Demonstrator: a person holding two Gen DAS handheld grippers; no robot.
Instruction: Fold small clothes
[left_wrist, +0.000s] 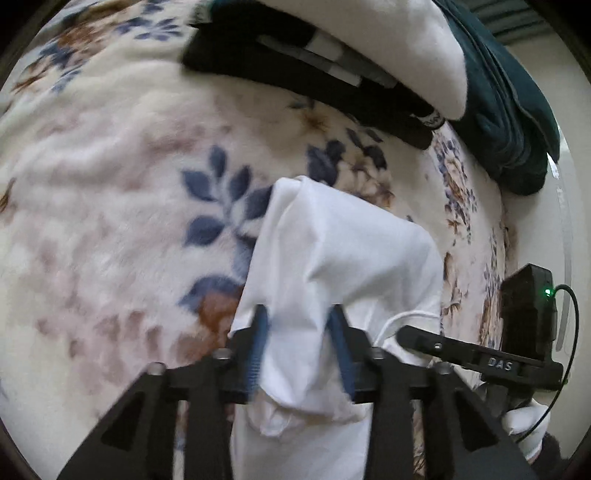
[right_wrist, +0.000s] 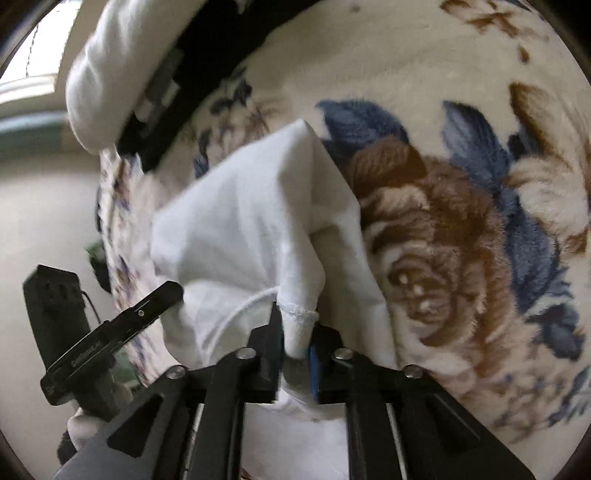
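A small white garment (left_wrist: 332, 258) is lifted off the floral blanket (left_wrist: 110, 184). My left gripper (left_wrist: 299, 314) is shut on a bunched fold of it, the cloth passing between the blue pads. In the right wrist view the same white garment (right_wrist: 251, 221) hangs in front, and my right gripper (right_wrist: 295, 325) is shut on a hemmed edge of it. The right gripper's body (left_wrist: 480, 358) shows at the lower right of the left wrist view. The left gripper's body (right_wrist: 110, 332) shows at the lower left of the right wrist view.
At the far side of the blanket lie a black garment (left_wrist: 295, 77), a folded white cloth (left_wrist: 388, 48) and a dark green cloth (left_wrist: 509, 122). The black garment (right_wrist: 207, 62) and the white cloth (right_wrist: 110, 81) also show in the right wrist view. The blanket's edge runs at the right.
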